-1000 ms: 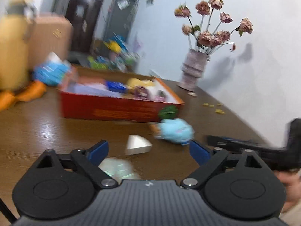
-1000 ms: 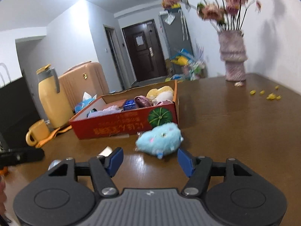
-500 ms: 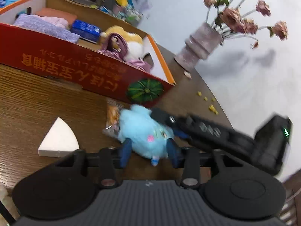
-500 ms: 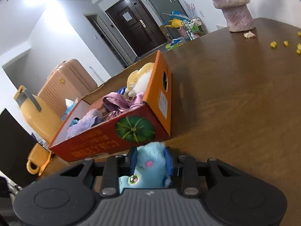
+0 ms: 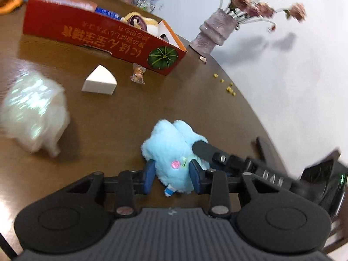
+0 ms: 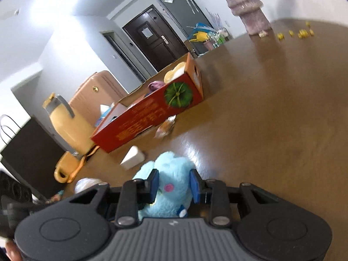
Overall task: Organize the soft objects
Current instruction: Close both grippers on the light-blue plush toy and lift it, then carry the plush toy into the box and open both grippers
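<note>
Both grippers have closed onto the blue plush toy, which a second ago lay free beside the red box. Left gripper and right gripper fingers are clamped on it, above the counter, nearer its front edge than the box.

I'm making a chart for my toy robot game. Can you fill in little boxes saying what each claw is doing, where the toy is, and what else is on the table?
left claw: shut on the blue plush toy
right claw: shut on the same toy, jaws just closed
toy's place: lifted or resting, cannot tell
red box: open on the table, soft things inside
loose bits: white wedge, snack packet, white fluffy thing
far edge: vase of flowers
</note>
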Demonstrator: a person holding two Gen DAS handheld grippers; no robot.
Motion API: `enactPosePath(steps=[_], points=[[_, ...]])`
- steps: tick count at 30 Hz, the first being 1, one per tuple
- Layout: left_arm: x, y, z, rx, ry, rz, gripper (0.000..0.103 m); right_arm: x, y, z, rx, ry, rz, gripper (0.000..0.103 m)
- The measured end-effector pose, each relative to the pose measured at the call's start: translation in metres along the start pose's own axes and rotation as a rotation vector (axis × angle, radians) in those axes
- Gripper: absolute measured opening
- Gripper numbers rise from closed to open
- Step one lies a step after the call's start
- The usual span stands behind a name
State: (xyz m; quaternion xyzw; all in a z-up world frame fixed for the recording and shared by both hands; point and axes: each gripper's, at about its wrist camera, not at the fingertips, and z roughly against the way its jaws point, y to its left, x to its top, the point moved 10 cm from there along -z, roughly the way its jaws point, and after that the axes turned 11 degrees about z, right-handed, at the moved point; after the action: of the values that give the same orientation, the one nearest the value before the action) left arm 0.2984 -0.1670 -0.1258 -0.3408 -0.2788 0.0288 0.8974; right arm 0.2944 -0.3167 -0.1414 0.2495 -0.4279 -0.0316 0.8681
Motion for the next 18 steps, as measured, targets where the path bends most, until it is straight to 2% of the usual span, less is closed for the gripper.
enactPosePath(steps=[2,7,11,14,18], points=[[-0.004,0.000,0.008,0.030,-0.036,-0.054,0.039,-0.005,0.004,0.004,0.020,0.000,0.000,0.029],[-0.004,0.001,0.011,0.059,-0.079,-0.091,0.049,-0.008,0.005,0.013,0.022,-0.002,0.015,0.028],[0.001,0.003,0.006,0.023,-0.069,-0.034,0.049,-0.012,-0.001,0.015,0.034,-0.011,-0.006,0.028],[0.003,0.001,0.004,-0.025,-0.051,-0.003,0.037,-0.013,0.000,0.015,0.035,-0.013,-0.003,0.028],[0.005,-0.004,0.003,0.000,-0.054,-0.015,0.034,-0.010,0.000,0.012,0.028,-0.025,0.012,0.027]])
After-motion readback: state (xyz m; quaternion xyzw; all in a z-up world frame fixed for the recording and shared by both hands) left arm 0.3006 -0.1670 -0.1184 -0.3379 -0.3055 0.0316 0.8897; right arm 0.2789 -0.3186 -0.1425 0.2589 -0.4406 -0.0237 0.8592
